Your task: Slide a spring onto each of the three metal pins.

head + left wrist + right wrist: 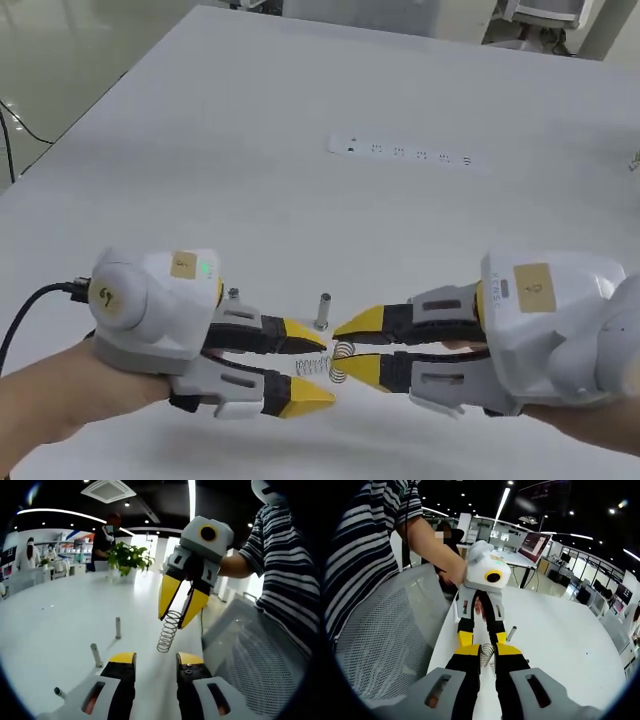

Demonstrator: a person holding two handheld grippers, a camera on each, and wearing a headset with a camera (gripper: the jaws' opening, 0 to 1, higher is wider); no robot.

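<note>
A small metal spring [328, 360] is held off the white table [300, 180], with my right gripper [345, 349] shut on one end. In the left gripper view the spring [168, 631] hangs slanted from the right gripper [173, 620]. My left gripper [310, 366] faces it tip to tip, open, with the spring's free end reaching toward its gap. Three short upright metal pins stand bare on the table: one [118, 627], a second [96, 655] and a third [59, 692]. One pin [323, 311] stands just beyond the meeting jaws. In the right gripper view the spring [487, 655] sits between my right gripper's [487, 651] jaws.
A white power strip [400, 152] lies farther back on the table. A black cable [30, 300] trails from the left gripper. A grey mesh chair [395, 630] stands by the table's near edge. A potted plant [127, 557] and people are far off.
</note>
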